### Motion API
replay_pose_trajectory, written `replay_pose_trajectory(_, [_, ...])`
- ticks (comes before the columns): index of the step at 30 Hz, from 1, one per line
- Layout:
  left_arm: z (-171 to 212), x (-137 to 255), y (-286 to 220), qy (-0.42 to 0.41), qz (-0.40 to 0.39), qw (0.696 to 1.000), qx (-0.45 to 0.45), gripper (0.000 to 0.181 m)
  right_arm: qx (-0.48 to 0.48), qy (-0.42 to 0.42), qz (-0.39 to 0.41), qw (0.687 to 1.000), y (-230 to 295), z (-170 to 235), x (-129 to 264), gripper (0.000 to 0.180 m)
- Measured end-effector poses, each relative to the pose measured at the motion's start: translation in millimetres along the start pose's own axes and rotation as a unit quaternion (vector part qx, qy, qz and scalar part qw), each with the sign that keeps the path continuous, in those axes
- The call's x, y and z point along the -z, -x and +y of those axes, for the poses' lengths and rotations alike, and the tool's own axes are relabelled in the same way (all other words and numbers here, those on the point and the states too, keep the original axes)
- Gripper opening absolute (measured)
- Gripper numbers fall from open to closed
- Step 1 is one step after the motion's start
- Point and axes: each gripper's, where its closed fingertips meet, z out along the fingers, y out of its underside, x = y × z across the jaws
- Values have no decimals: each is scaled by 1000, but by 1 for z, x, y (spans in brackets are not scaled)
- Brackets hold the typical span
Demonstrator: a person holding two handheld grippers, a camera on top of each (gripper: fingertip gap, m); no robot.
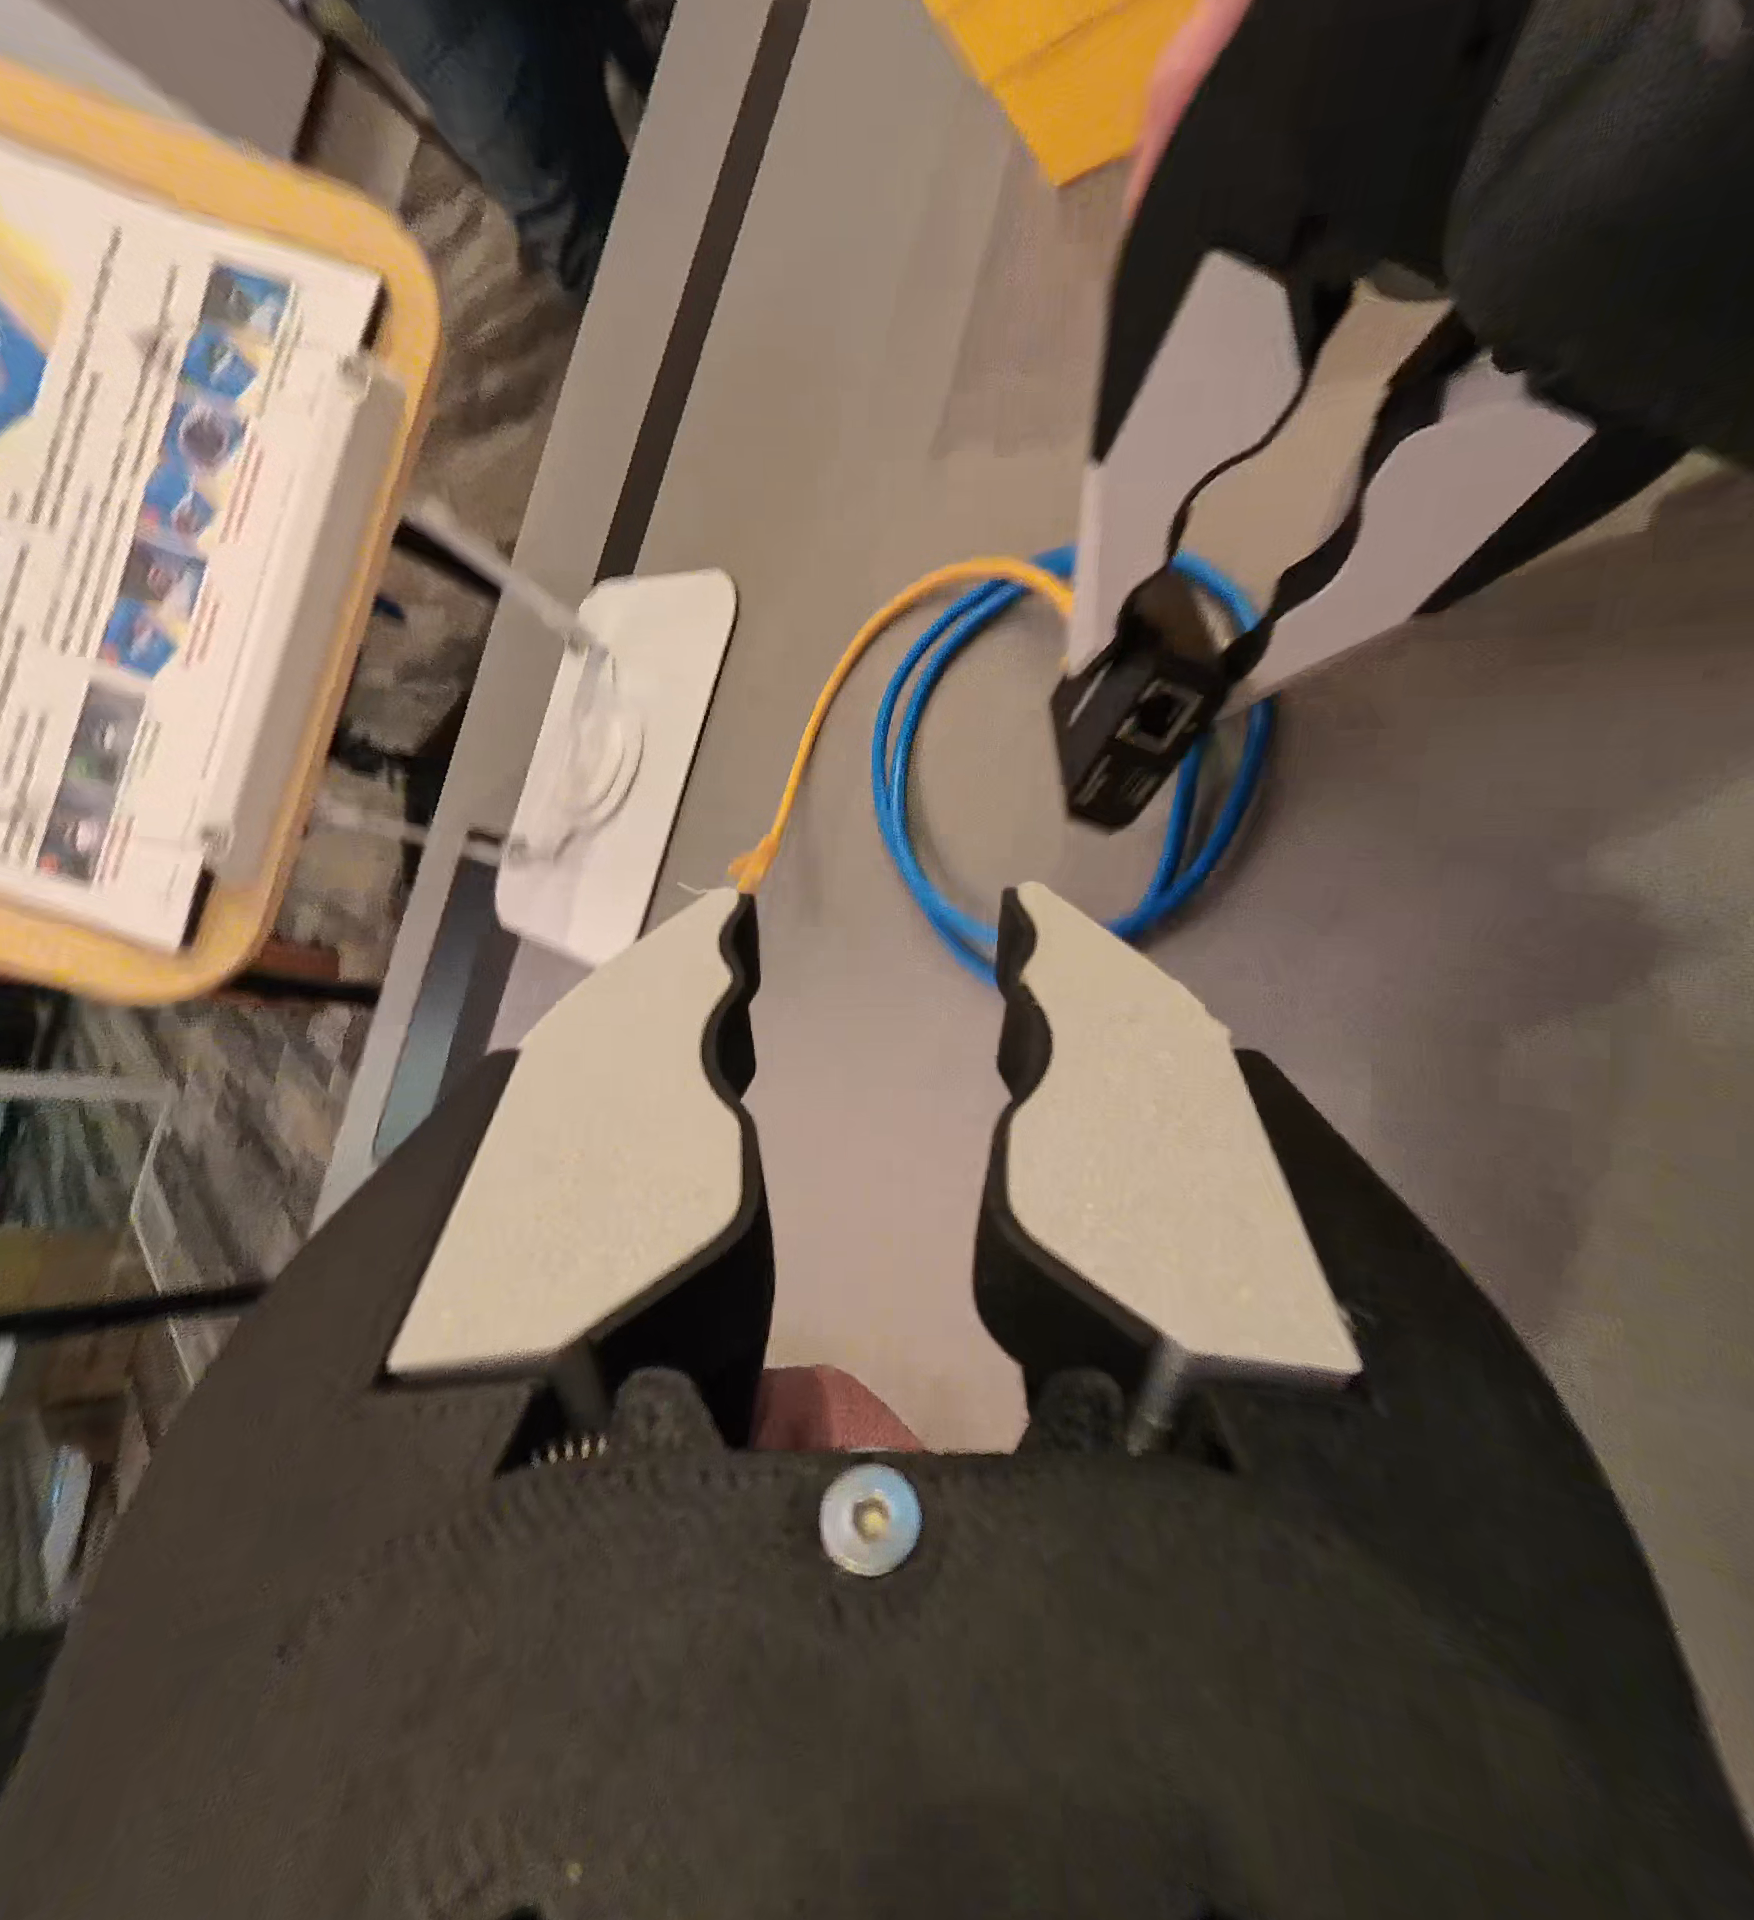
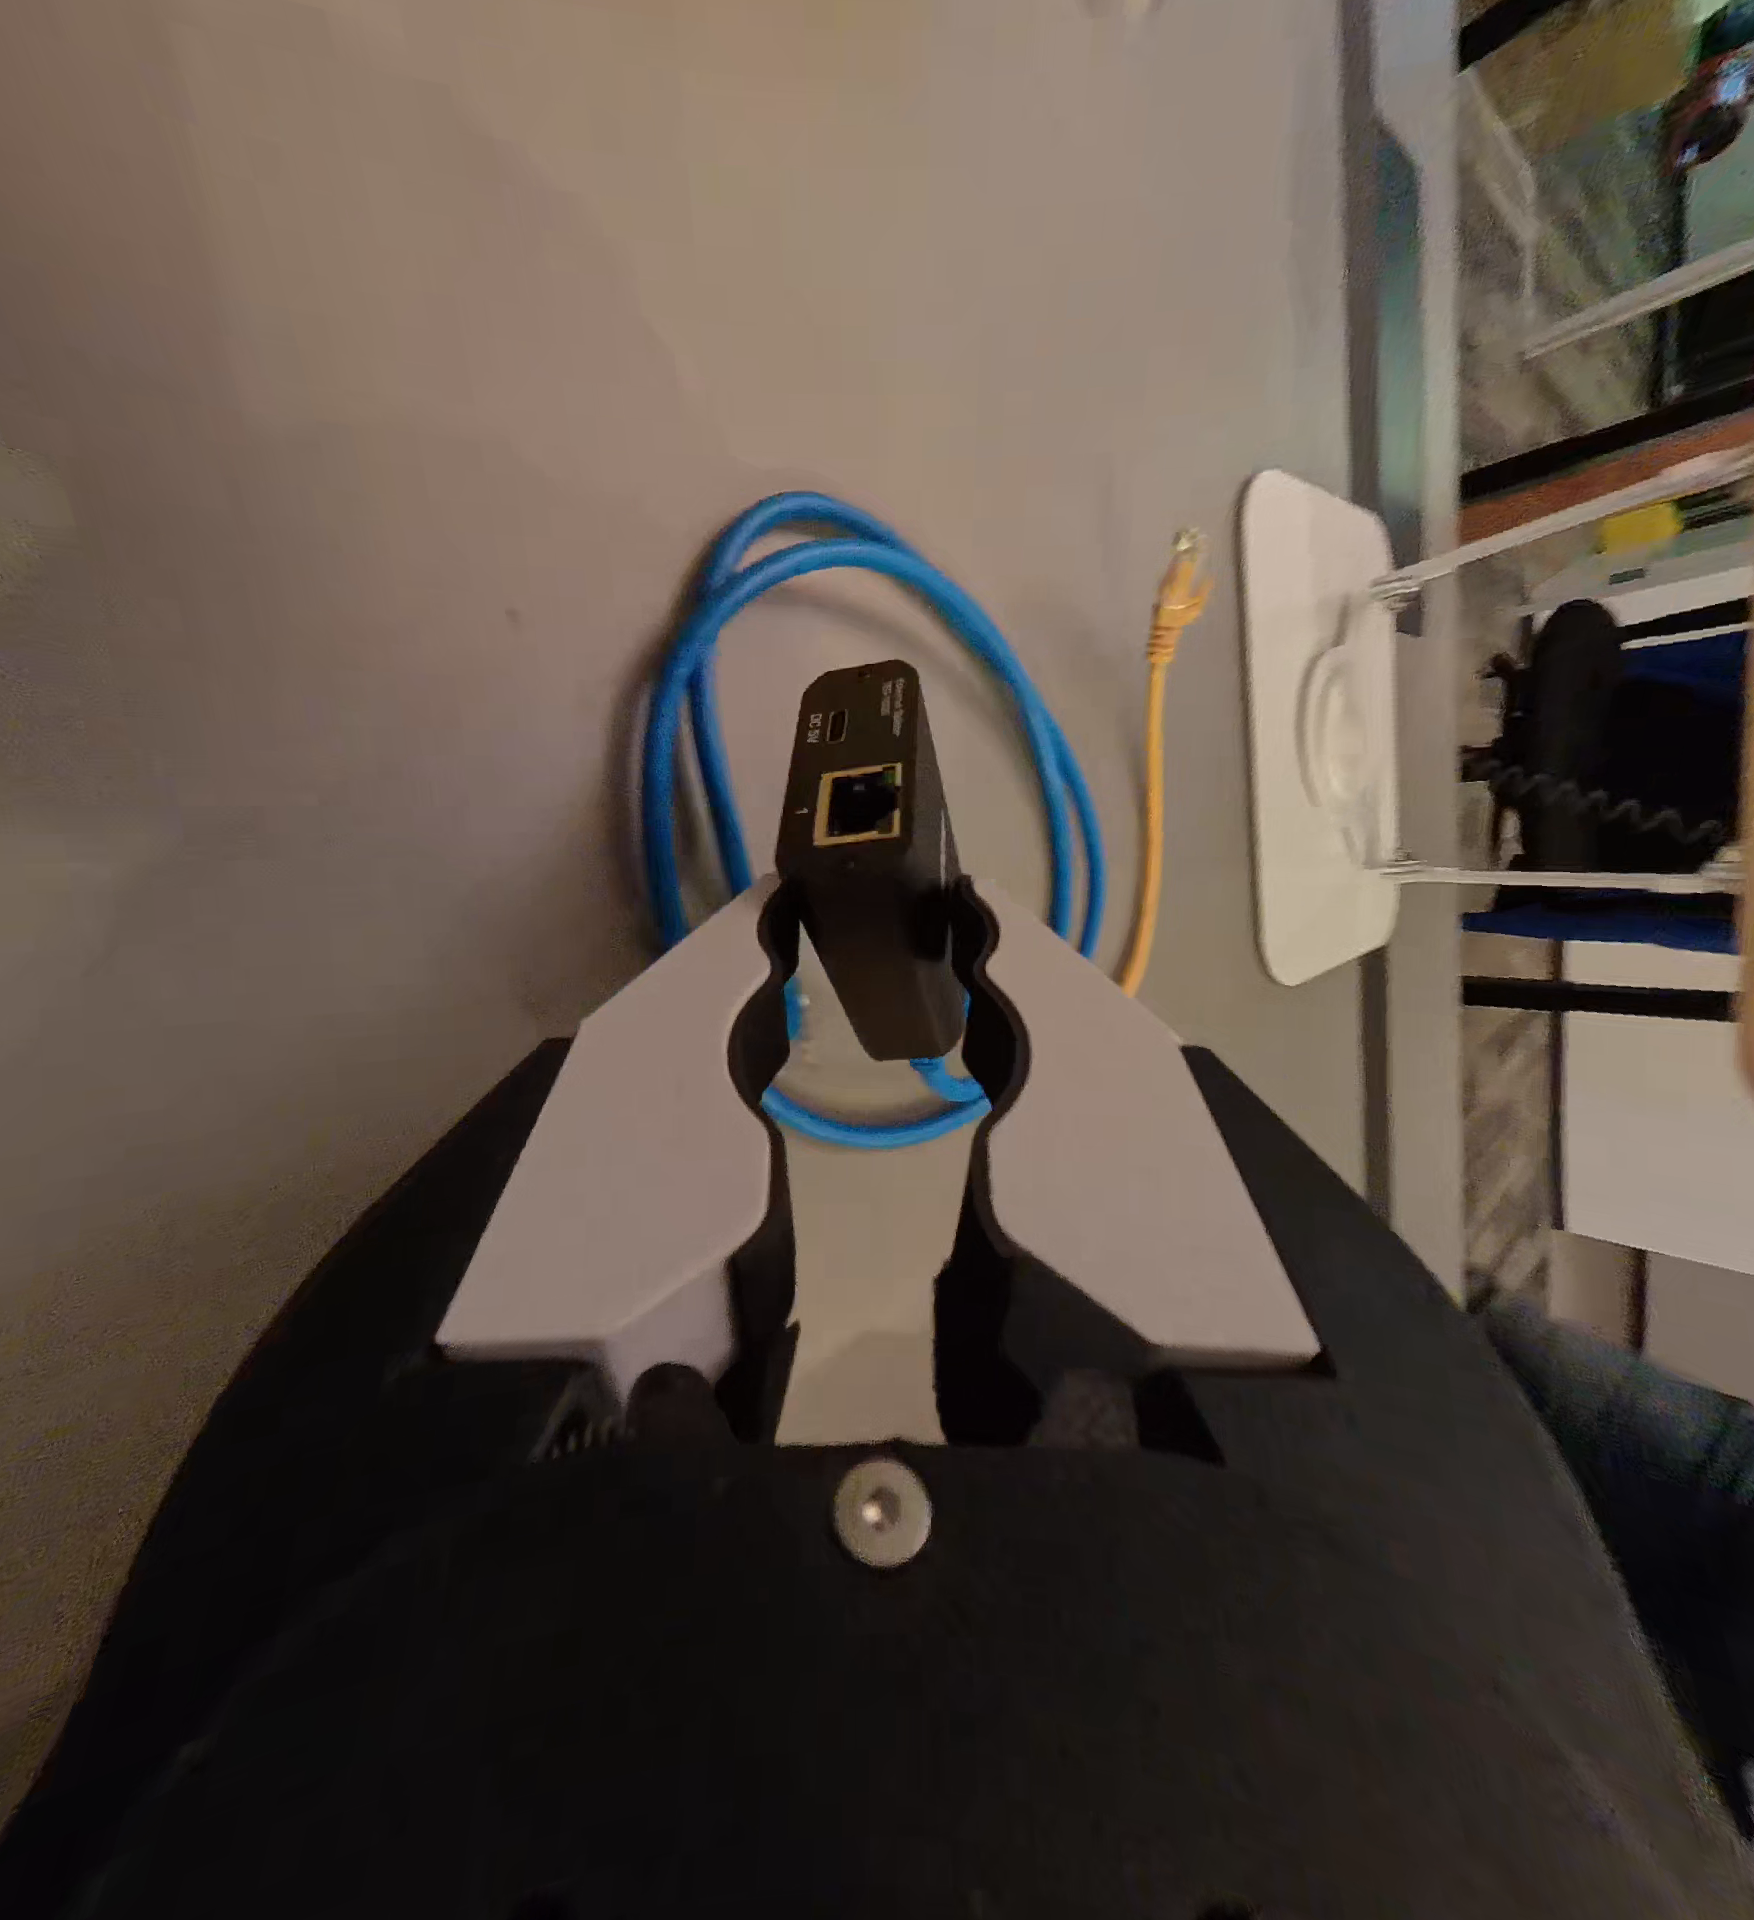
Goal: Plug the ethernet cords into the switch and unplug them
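My right gripper (image 2: 878, 894) is shut on the small black switch (image 2: 857, 800) and holds it above the grey table, its empty port facing the camera. It also shows in the left wrist view (image 1: 1159, 681), held by the right gripper (image 1: 1148, 665). A coiled blue ethernet cord (image 2: 1039, 727) lies on the table under the switch; it also shows in the left wrist view (image 1: 899, 748). A yellow ethernet cord (image 2: 1155, 769) lies beside the coil, its plug (image 1: 753, 864) loose just ahead of my left gripper's left fingertip. My left gripper (image 1: 873, 909) is open and empty.
A white stand base (image 1: 624, 748) with a clear holder sits near the table edge (image 1: 603, 520) and carries a wood-framed printed sheet (image 1: 125, 540). It also shows in the right wrist view (image 2: 1309, 727). A yellow object (image 1: 1049, 73) lies at the far end. Tip to tip, the grippers are about 12 cm apart.
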Motion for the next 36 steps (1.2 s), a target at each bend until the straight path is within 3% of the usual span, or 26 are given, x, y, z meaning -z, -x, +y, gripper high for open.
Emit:
replay_pose_trajectory(4, [55, 72, 45, 79, -70, 992, 67, 44, -9, 3, -27, 1000, 24, 8, -14, 39])
replay_pose_trajectory(9, [187, 149, 74, 263, -112, 948, 142, 46, -27, -17, -60, 998, 34, 4, -9, 50])
replay_pose_trajectory(13, [286, 167, 60, 381, -87, 900, 193, 47, -53, -57, -96, 992, 40, -8, 2, 51])
replay_pose_trajectory(17, [335, 155, 44, 440, -65, 873, 202, 38, -57, -74, -90, 991, 36, -14, 13, 50])
replay_pose_trajectory(19, [351, 155, 46, 470, -79, 860, 181, 18, -62, -82, -88, 991, 34, -16, 18, 49])
replay_pose_trajectory(20, [354, 154, 51, 468, -95, 860, 179, 6, -65, -84, -88, 990, 33, -16, 19, 48])
replay_pose_trajectory(27, [314, 188, 91, 416, -179, 874, 178, 5, -91, -103, -80, 987, 19, -10, 25, 45])
replay_pose_trajectory(36, [188, 269, 178, 285, -355, 878, 151, 5, -120, -138, -59, 981, -2, -12, 40, 44])
